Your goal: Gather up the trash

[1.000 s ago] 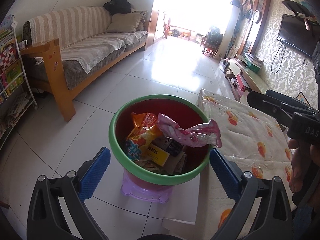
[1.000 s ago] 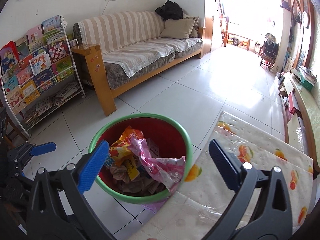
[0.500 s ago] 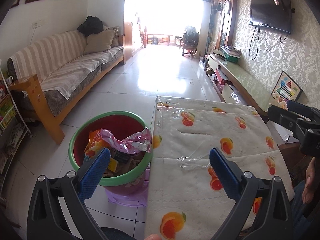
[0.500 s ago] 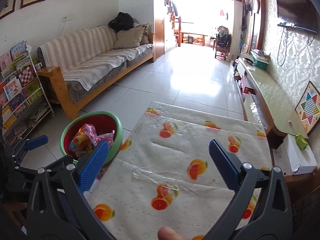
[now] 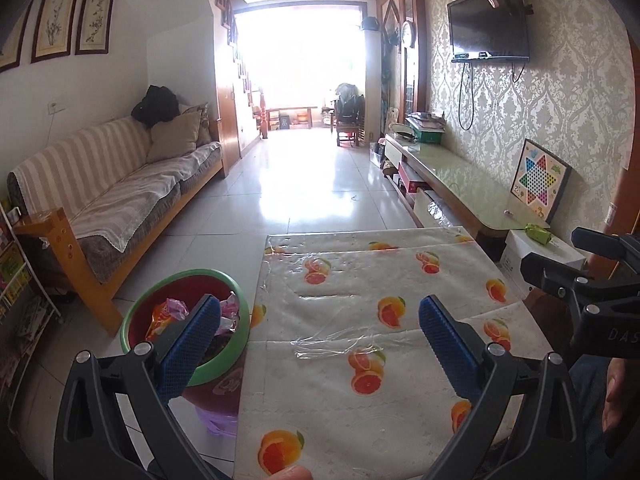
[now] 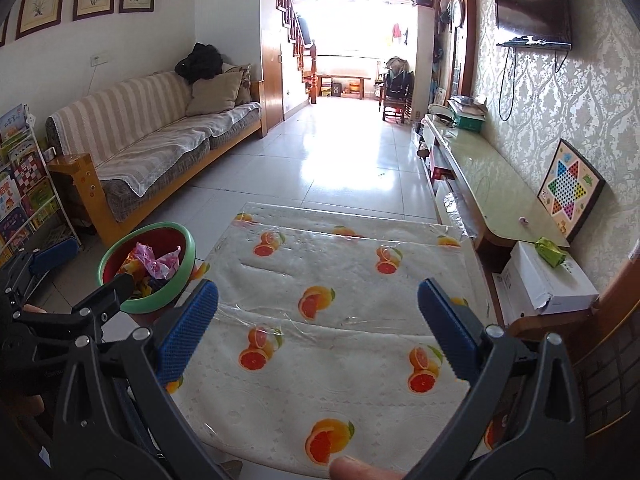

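A red bin with a green rim stands on the floor at the table's left side. It holds crumpled wrappers, orange and pink. My left gripper is open and empty above the table's near part, its left finger in front of the bin. My right gripper is open and empty above the table, which has an orange-print cloth under clear film. No trash shows on the table.
A striped sofa stands at the left and a book rack beside it. A long low cabinet runs along the right wall with a checkers board. A white box with a green packet stands by the table's right.
Both grippers have swung right and pulled back from over the bin to over the table. Both stayed open and empty. The bin now lies at the left of both views.
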A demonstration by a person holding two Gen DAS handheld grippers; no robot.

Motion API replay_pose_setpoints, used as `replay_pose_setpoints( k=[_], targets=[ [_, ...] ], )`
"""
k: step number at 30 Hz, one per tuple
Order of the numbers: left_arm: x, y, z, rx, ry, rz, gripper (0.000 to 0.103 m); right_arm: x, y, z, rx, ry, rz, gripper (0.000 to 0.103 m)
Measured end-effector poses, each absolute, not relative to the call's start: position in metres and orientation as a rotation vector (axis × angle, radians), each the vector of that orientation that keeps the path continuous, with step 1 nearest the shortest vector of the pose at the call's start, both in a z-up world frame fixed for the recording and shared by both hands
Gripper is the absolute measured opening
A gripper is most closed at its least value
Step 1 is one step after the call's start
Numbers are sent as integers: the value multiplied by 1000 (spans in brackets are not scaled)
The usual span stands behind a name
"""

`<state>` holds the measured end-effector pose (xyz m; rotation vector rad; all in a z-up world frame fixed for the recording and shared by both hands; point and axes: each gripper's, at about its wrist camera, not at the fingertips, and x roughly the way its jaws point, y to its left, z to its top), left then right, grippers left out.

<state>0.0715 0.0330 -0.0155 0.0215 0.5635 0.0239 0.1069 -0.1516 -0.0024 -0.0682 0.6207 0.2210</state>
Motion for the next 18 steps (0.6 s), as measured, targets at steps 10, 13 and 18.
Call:
replay_pose_setpoints(
  k=[10, 13, 18],
  targets=[
    [50, 26, -1, 28, 527, 66, 95, 82, -176, 7, -34, 582, 154, 98],
    [46, 30, 4, 25, 513, 68, 95, 82, -178, 11, -30, 576, 147, 98],
    [43, 31, 6, 20, 497, 66, 95, 80, -180, 16, -29, 563, 141, 98]
  ],
)
